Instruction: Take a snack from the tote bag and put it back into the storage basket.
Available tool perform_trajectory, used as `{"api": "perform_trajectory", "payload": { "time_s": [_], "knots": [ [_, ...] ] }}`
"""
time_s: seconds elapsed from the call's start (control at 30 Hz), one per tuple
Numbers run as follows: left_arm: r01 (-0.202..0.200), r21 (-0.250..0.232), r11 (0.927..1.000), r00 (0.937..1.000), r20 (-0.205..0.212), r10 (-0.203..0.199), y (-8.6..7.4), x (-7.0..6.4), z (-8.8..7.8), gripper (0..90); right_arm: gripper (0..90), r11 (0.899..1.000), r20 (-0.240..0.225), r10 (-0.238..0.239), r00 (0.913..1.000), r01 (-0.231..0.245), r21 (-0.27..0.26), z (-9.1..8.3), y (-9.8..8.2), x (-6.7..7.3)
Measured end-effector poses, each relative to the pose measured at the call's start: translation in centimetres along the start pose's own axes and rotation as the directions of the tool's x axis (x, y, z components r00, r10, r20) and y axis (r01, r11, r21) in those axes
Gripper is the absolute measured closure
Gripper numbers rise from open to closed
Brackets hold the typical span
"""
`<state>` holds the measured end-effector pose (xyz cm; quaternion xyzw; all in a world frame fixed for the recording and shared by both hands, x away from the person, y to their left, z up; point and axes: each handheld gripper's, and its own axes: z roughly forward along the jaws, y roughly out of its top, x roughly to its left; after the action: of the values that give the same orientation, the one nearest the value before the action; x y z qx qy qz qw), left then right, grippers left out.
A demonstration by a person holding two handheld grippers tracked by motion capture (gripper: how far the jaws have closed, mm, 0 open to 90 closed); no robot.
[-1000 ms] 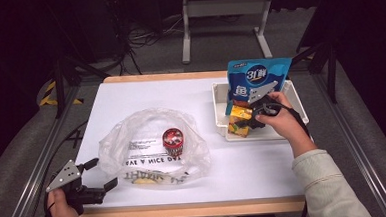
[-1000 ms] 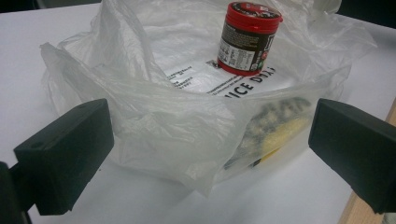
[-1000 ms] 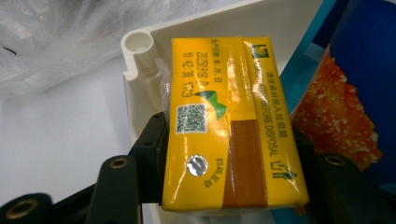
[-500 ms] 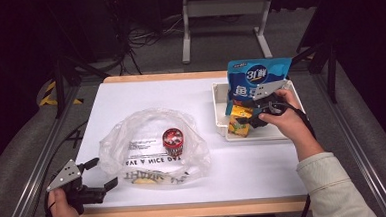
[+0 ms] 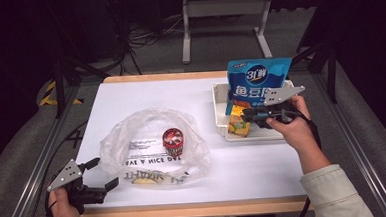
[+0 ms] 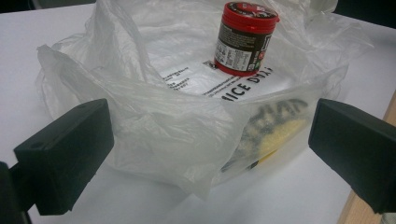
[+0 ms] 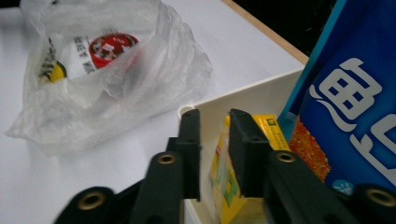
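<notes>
Step in hand: taking the yellow packet (image 7: pixel 233 186) out of the white tray (image 5: pixel 220 112)
On the bench (image 5: pixel 264 170), right hand-held gripper (image 7: pixel 214 154) has just closed on the packet; left hand-held gripper (image 6: pixel 210 144) gapes empty before the plastic bag (image 5: pixel 153 145). Next: lift clear, carry bagward

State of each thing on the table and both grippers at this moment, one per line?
right gripper: jaws just closing, shut on the yellow packet
yellow packet: pinched, in the tray
blue pouch: upright in the tray
white tray: flat on the table
plastic bag: mouth open, lying on the table
red-lidded jar: upright in the bag, lid on
left gripper: open, facing the bag
</notes>
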<state>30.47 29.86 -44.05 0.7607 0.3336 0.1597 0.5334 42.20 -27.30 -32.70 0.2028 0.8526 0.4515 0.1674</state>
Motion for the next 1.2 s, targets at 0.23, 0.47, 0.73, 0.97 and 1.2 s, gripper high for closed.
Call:
{"api": "perform_trajectory", "payload": {
  "time_s": [0.23, 0.47, 0.73, 0.97, 1.2],
  "knots": [
    [-0.002, 0.001, 1.0000, 1.0000, -0.001, 0.002, 0.0, 0.0, 0.0, 0.6, 90.0, 0.998, -0.004, 0.036, 0.9993, -0.036, -0.059, -0.2, -1.0, 1.5],
    [-0.002, 0.002, 1.0000, 1.0000, 0.002, 0.002, 0.0, 0.0, 0.0, 0.6, 90.0, 0.990, -0.010, 0.074, 0.9972, -0.075, -0.115, 0.0, -2.1, 2.2],
    [-0.004, 0.002, 1.0000, 1.0000, 0.001, 0.004, 0.0, 0.0, 0.0, 0.6, 90.0, 0.983, -0.010, 0.116, 0.9932, -0.116, -0.144, 0.6, -3.9, 2.0],
    [-0.005, -0.001, 1.0000, 1.0000, -0.001, 0.005, 0.0, 0.0, -0.1, 0.6, 90.0, 0.982, 0.003, 0.133, 0.9910, -0.132, -0.131, 1.0, -5.0, 1.9],
    [-0.007, 0.001, 1.0000, 1.0000, 0.003, 0.007, 0.0, 0.0, -0.1, 0.6, 90.0, 0.984, 0.009, 0.133, 0.9911, -0.131, -0.124, 1.2, -5.5, 1.8]
  ]
}}
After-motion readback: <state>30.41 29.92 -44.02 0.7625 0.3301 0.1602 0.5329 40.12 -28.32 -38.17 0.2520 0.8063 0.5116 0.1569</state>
